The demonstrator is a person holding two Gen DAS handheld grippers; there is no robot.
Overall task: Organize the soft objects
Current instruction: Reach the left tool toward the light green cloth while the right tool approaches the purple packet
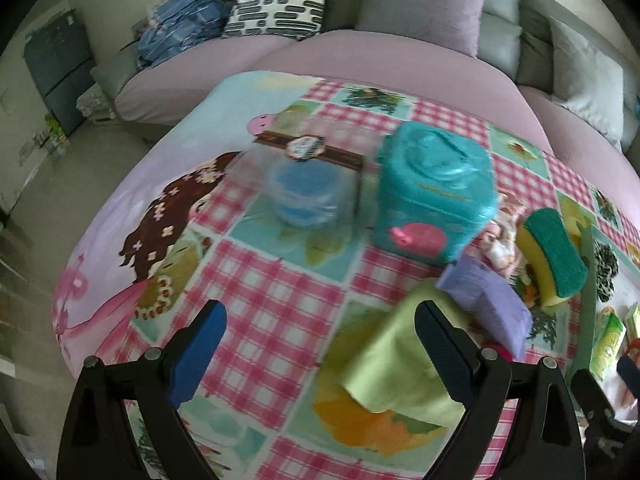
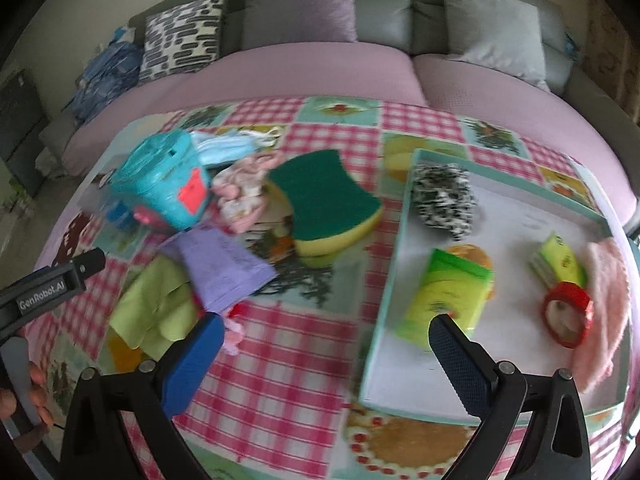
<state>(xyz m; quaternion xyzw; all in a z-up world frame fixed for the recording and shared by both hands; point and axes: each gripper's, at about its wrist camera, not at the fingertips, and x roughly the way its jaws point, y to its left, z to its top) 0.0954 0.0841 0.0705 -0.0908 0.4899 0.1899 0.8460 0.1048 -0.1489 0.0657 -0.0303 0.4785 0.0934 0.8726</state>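
The left gripper [image 1: 320,344] is held with its fingers spread wide, and nothing is gripped between them. Under its right finger [image 1: 444,356] a crumpled green cloth [image 1: 392,356] is seen on the patterned tablecloth [image 1: 260,300]. Just beyond that fingertip a folded purple cloth [image 1: 486,300] is laid over the far edge of the green one. Further ahead of the fingers a teal tub [image 1: 434,192] is stood, with a clear container [image 1: 304,184] beside it, ahead of the gap between the fingers. To the right of the right finger, a yellow-and-green sponge [image 1: 554,260] is found near the tub, with a small pink bundle of fabric [image 1: 500,240] between them.

The right gripper [image 2: 326,344] is likewise held open, with nothing between the fingers. Its left finger [image 2: 192,364] is placed just beside the green cloth [image 2: 154,312] and the purple cloth [image 2: 220,268]. Ahead of the gap, the sponge [image 2: 324,208] is seen, and the pink bundle [image 2: 244,192] and teal tub [image 2: 164,184] are lying left of it. The right finger [image 2: 460,364] is held over a white tray [image 2: 520,216], in which a black-and-white scrubber [image 2: 442,196], a green packet [image 2: 448,292], a smaller green packet [image 2: 558,260], a red tape roll [image 2: 566,312] and a pink cloth [image 2: 604,304] are contained.
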